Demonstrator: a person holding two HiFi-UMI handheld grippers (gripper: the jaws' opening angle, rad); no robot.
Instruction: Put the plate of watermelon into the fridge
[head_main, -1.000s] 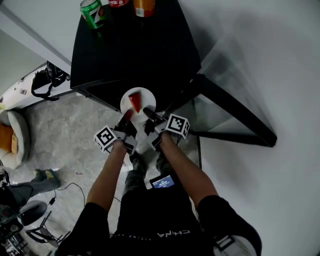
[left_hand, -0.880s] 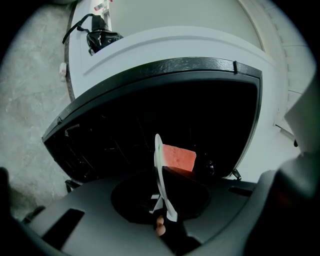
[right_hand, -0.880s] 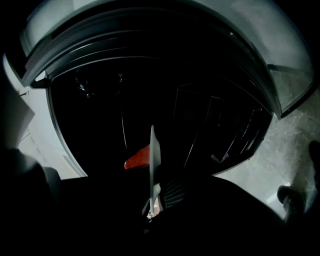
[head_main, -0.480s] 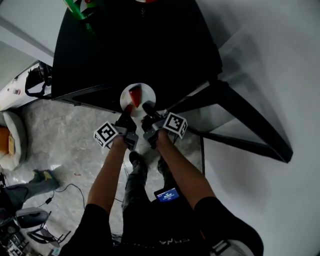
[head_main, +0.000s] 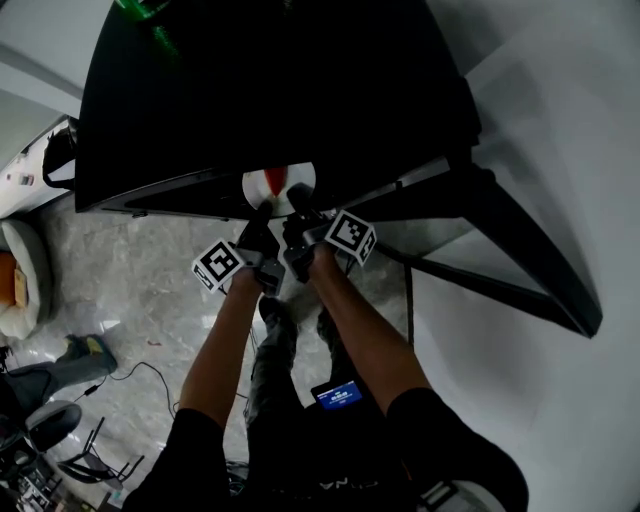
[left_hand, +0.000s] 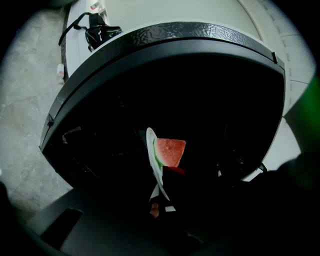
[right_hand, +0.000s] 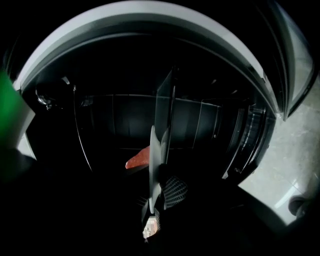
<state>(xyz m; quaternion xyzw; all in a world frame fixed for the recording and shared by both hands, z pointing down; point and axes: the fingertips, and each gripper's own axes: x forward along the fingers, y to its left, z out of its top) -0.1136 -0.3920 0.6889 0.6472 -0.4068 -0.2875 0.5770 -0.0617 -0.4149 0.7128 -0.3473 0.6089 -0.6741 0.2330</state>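
Your left gripper (head_main: 261, 217) clamps the plate (head_main: 293, 178) rim at 7 o'clock, right gripper (head_main: 296, 217) likewise at 5; watermelon (head_main: 273, 183) on it, fridge (head_main: 280, 100) mouth ahead.

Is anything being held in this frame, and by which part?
Yes, the plate. The left claw and right claw each pinch its near rim, side by side, below the watermelon slice.
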